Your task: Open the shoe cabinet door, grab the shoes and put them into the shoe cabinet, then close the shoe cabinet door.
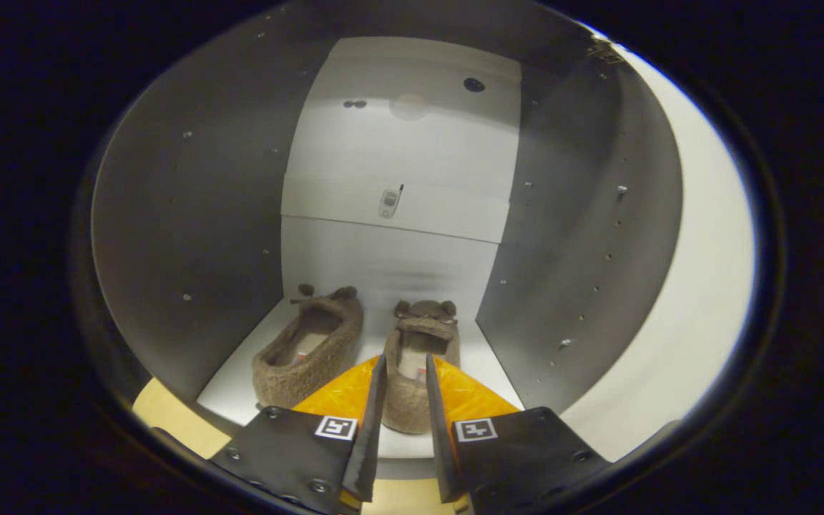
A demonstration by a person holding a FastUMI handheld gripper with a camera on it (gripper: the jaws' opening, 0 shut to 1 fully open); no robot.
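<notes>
- The shoe cabinet (190,214) is seen from the front with its inside exposed; the bottom shelf (240,390) is a pale board bounded by grey side walls and a pale back panel (398,265).
- Two brown fuzzy slippers are set on the bottom shelf, toes pointing toward the back panel and heels toward the front edge.
- The left slipper (308,354) lies angled, its heel nearer the shelf's front left corner and its toe turned toward the middle of the back edge.
- The right slipper (419,350) lies roughly straight, near the middle of the shelf, with its heel close to the front edge.
- The two slippers are placed just beside each other, with a narrow strip of shelf between them.
- The gripper (403,400) is held at the front edge of the shelf, its fingers parted, with the heel of the right slipper seen in the gap between them.
- Whether the fingers press on the slipper's sides or merely flank it cannot be told.
- A small fitting (389,202) is mounted on the back panel, above the slippers.
- A strip of tan floor (169,422) is visible below the shelf's front left corner.
</notes>
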